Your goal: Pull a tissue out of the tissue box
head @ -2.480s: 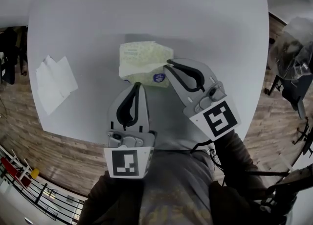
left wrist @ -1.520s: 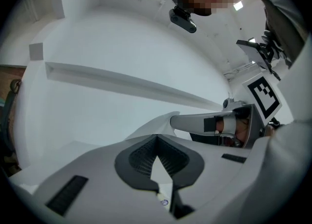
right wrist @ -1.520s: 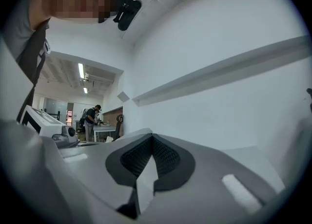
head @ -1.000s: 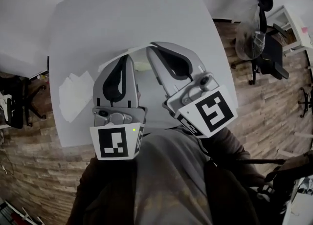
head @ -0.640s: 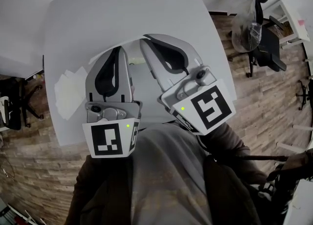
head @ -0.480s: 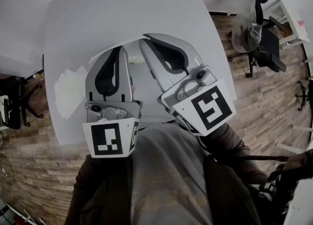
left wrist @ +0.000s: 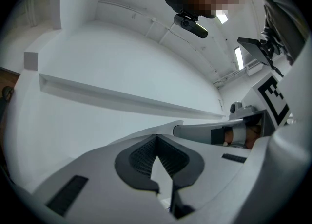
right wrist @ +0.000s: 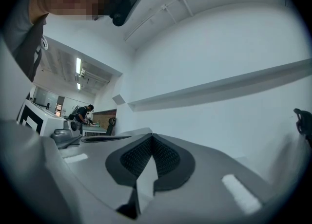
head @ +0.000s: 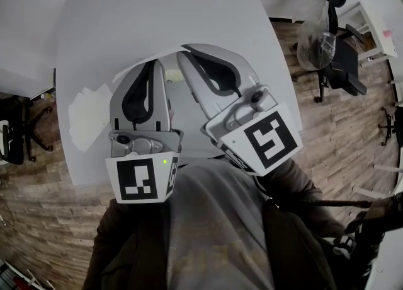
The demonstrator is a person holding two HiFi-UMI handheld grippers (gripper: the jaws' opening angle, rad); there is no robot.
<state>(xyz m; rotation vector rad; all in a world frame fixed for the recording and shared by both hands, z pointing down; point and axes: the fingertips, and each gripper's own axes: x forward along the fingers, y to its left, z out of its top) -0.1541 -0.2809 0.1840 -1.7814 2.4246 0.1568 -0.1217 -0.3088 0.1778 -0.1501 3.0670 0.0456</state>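
Note:
In the head view both grippers are held high, close to the camera, and cover the middle of the round white table (head: 157, 11). My left gripper (head: 155, 63) and my right gripper (head: 184, 52) stand side by side with their tips pointing away from me. The tissue box is hidden behind them. Flat white tissues (head: 85, 115) lie on the table to the left. The left gripper view shows my left gripper (left wrist: 156, 138) shut, its tips touching, with only a white wall beyond. The right gripper view shows my right gripper (right wrist: 152, 137) shut as well, holding nothing.
A black office chair (head: 334, 55) with a plastic bag stands on the wood floor to the right of the table. Another dark chair (head: 16, 134) is at the left edge. A distant person at a desk (right wrist: 87, 113) appears in the right gripper view.
Since 2.5 s ago both grippers have risen from the tissue box toward the camera and now hide it. Over the last half second almost nothing has moved.

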